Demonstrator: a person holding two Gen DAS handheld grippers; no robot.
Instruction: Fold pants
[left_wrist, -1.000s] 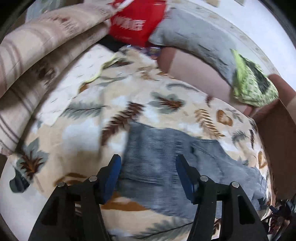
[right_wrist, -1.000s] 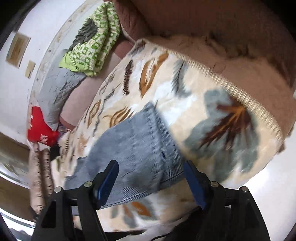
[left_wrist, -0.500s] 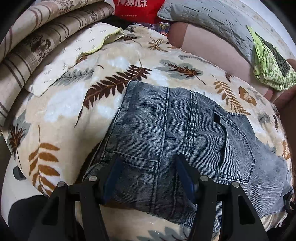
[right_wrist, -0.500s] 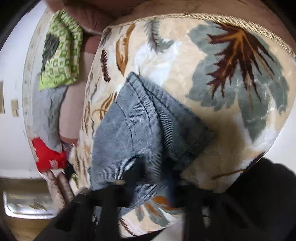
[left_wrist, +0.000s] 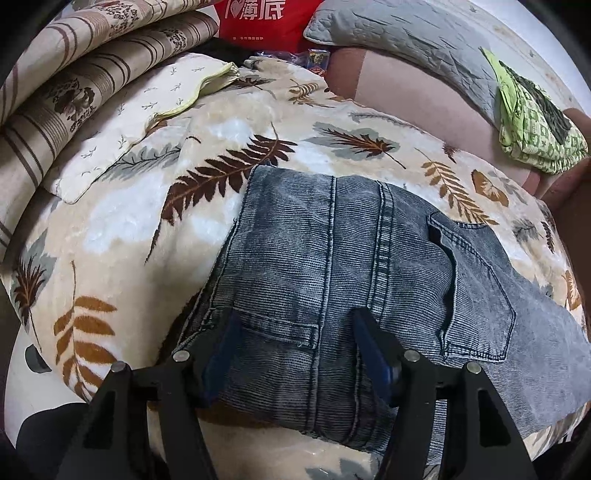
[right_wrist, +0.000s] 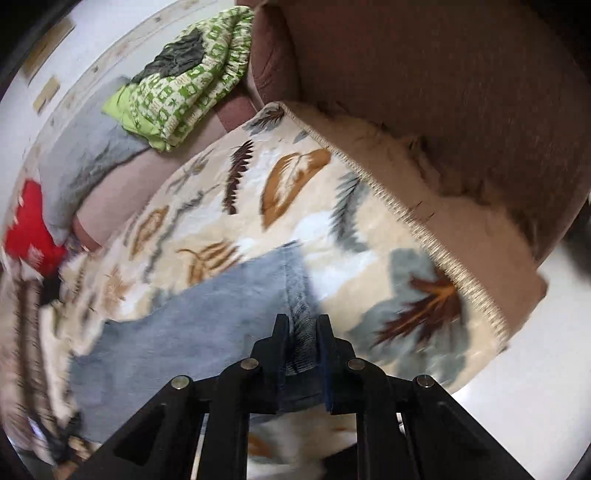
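- Left wrist view: the pants (left_wrist: 332, 266), grey-blue denim, take up the centre and lower right of the frame, lying flat on the leaf-print blanket (left_wrist: 122, 229). The waistband and pocket end sits at the bottom edge, right under the left gripper (left_wrist: 295, 343).
- That gripper's fingers are spread wide, one either side of the small back pocket, pressing on or hovering just over the cloth. Can't tell which, but nothing is pinched.
- The long axis runs from the bottom centre out to the lower right, where the paler leg fabric trails off.
- Right wrist view, pretty blurry: the pants (right_wrist: 192, 325) stretch from lower left to the bottom centre, and the right gripper (right_wrist: 301, 332) has its fingers nearly together, clamped on the hem end of the denim.
- So each gripper sits at one end, and I'd guess the fold means carrying the right one's end toward the left one's.
- Green patterned cloth (right_wrist: 184, 88) sits upper left, well apart.
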